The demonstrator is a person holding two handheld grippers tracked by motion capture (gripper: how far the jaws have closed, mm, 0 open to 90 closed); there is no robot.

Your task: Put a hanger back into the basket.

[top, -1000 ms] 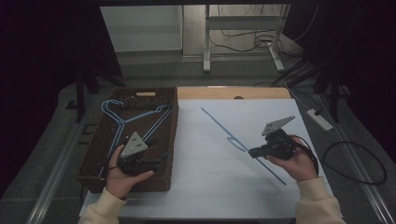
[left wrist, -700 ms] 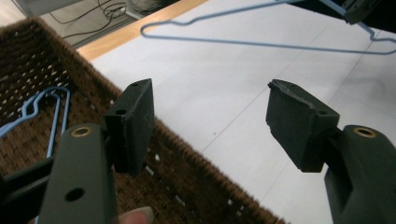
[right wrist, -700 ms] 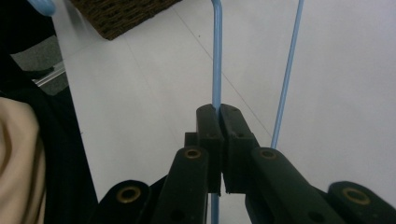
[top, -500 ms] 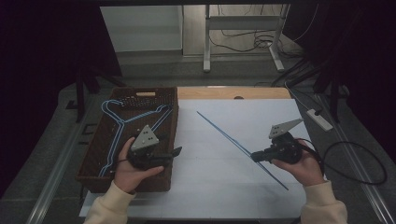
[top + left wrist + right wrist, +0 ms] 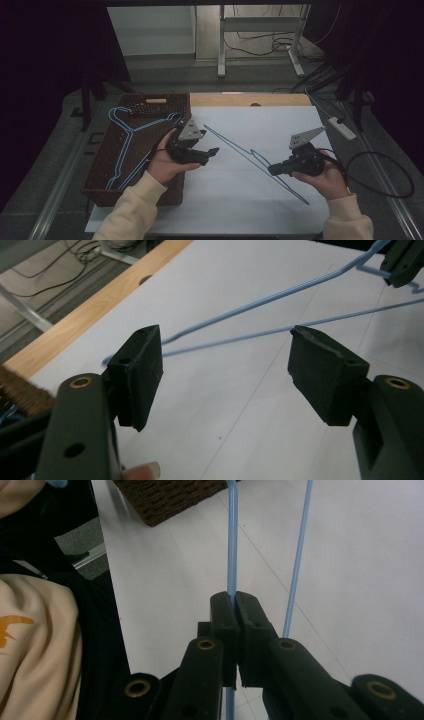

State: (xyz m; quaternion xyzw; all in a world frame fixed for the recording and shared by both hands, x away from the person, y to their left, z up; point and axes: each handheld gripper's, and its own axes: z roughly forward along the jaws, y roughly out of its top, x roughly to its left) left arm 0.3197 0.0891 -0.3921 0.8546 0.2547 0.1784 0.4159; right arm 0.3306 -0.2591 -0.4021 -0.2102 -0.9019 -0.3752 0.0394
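A light blue wire hanger (image 5: 227, 140) slants across the white sheet (image 5: 280, 125), its near part lifted. My right gripper (image 5: 272, 170) is shut on its wire near the middle; in the right gripper view the jaws pinch the thin blue wire (image 5: 231, 540) at their tips (image 5: 234, 597). My left gripper (image 5: 212, 152) hovers at the sheet's left edge beside the basket, pointing right toward the hanger's far end. In the left gripper view its jaws (image 5: 225, 347) stand open with nothing between them, and the hanger's wires (image 5: 250, 302) run across beyond them.
A brown wicker basket (image 5: 150, 97) stands at the left with more blue hangers (image 5: 127, 135) in it. A strip of bare wooden tabletop (image 5: 280, 99) lies behind the sheet. A white power strip (image 5: 342, 127) and cables lie off the table's right edge.
My left hand has come off the basket, rising and moving right toward the hanger's far end. The right gripper and its hanger have hardly shifted.
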